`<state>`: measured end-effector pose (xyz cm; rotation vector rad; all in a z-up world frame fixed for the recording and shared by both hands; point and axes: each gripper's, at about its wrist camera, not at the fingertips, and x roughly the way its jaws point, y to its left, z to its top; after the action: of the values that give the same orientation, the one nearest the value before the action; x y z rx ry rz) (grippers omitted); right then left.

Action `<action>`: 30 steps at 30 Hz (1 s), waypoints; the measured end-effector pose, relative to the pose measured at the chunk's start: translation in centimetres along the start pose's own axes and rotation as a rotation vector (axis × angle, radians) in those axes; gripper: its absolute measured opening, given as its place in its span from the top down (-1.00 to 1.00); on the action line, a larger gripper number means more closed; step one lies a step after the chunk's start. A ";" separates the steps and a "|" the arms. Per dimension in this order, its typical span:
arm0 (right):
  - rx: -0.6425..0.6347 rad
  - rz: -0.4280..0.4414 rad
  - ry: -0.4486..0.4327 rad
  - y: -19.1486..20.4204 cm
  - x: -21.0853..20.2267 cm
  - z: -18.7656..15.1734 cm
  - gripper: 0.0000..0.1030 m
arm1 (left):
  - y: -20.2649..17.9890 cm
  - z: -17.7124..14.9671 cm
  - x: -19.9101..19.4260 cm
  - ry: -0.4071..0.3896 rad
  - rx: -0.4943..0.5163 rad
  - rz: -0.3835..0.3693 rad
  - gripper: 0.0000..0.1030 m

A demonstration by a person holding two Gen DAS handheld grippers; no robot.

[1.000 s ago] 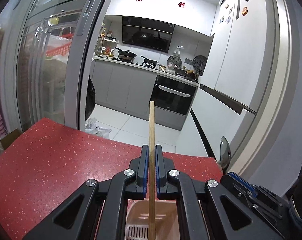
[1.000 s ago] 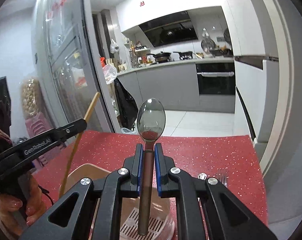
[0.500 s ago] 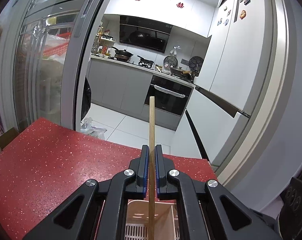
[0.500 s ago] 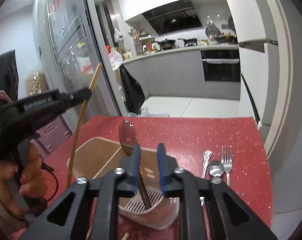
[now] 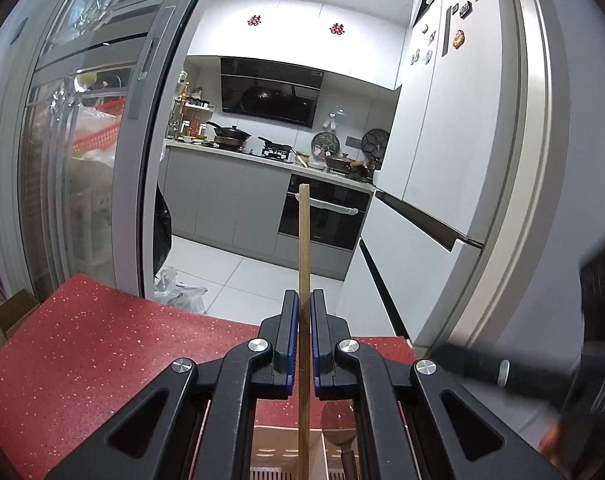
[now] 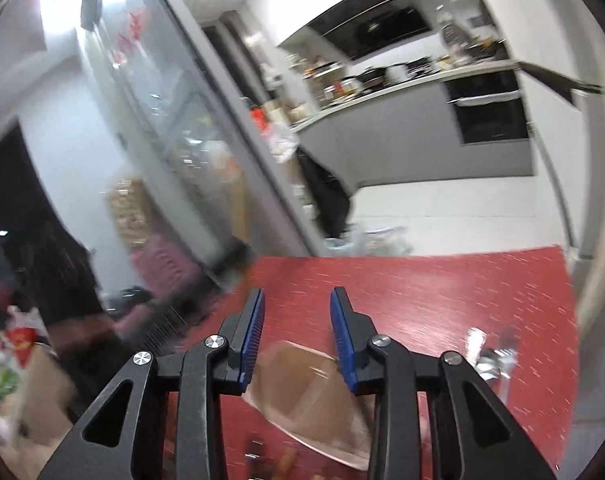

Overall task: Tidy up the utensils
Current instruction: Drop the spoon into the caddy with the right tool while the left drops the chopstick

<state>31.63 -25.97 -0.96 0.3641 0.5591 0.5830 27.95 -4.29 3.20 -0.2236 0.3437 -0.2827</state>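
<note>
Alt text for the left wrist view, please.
The left claw is shut on an upright wooden chopstick above a pink utensil holder on a red speckled table. A spoon already stands in the holder; a kitchen lies beyond.

We have two fisheye views, each riding just behind its own gripper fingers and looking forward, tilted slightly down. Our left view sits close above the red table point(image 5: 86, 360), facing the kitchen counter point(image 5: 262, 158) squarely. Our right view is rolled and blurred — it shares the table point(image 6: 442, 292), the counter point(image 6: 382, 92) and the beige holder point(image 6: 302, 400).
</note>
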 end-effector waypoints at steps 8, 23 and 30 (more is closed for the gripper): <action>0.016 0.017 0.038 1.4 3.1 3.5 0.21 | -0.3 0.1 -0.2 -0.032 0.045 0.000 0.45; 0.011 -0.051 0.011 -0.6 1.5 0.3 0.21 | 0.9 -0.8 2.0 -0.085 0.019 0.039 0.45; 0.052 -0.053 0.050 -2.1 1.3 -2.6 0.21 | 0.6 -3.9 1.1 -0.009 0.084 0.069 0.45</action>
<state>31.87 -26.35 -4.52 0.3834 0.6314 0.5287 27.66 -4.72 -0.86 -0.1304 0.3294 -0.2272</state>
